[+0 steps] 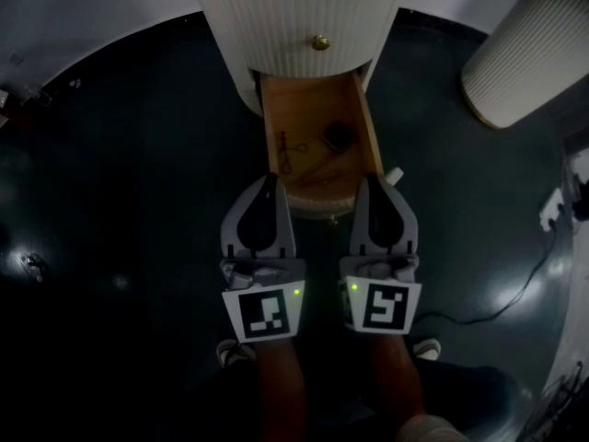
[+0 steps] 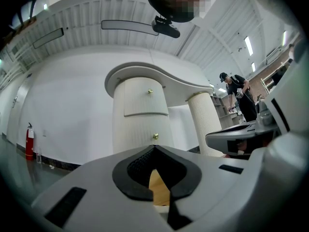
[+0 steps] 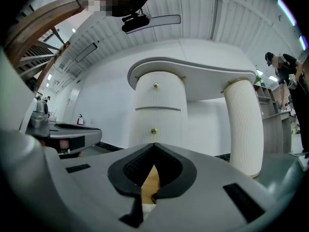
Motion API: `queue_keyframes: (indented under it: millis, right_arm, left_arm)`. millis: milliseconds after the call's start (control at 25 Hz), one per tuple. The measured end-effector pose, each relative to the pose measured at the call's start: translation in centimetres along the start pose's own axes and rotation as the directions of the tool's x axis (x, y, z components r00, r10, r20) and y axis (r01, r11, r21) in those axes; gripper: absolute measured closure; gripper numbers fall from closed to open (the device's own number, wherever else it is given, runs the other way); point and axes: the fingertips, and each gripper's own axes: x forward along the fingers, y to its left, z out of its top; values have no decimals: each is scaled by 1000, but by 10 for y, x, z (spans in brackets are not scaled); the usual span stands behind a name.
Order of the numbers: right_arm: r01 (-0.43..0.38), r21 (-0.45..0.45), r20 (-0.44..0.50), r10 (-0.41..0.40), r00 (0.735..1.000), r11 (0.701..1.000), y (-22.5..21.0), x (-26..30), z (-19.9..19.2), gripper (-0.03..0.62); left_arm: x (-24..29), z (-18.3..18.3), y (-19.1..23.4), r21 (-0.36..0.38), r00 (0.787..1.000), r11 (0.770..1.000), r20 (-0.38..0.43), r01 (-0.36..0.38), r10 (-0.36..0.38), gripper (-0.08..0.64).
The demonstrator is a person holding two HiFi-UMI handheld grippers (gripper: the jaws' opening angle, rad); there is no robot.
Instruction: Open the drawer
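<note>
My shoes [image 1: 235, 351] are closest to me, down on the dark floor [image 1: 120, 201]. Just past them are my two grippers, side by side.

My left gripper [image 1: 270, 182] has its jaws clenched. The tips are pressed together and hold nothing. My right gripper [image 1: 375, 184] is the same, with its jaws clenched and nothing in them. In each gripper view I see a bit of yellow wood through the small hole behind the tips.

Both grippers point at the drawer [image 1: 308, 99]. It is pulled out from the bottom of the white cabinet [image 1: 294, 7]. My left tips are over its front left corner and my right tips are over its front right corner. I cannot tell if they touch it.

Inside the drawer, on the wood, lies a thin tool [image 1: 285, 152] that looks like little scissors. It is on the left. A small dark thing [image 1: 337, 134] lies to its right, and I cannot tell what it is.

Above the open drawer is a shut one with a gold knob [image 1: 319, 41]. The cabinet is round and has ribs. It holds up a white table [image 3: 193, 76], and so does a ribbed post [image 1: 520, 53] on the right. A cable [image 1: 515, 288] lies on the floor near that side.

Far away a red fire bottle [image 2: 30, 140] stands by the wall. A person [image 2: 239, 93] stands far off on the right.
</note>
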Motion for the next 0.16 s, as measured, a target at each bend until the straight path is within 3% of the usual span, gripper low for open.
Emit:
queue_keyframes:
  millis: [160]
  right_arm:
    - [-1,0,8,1,1000,1000,-1,2,0,588]
  left_arm:
    - [2,-1,-1,-7,1000,1000,5,-4,4,558]
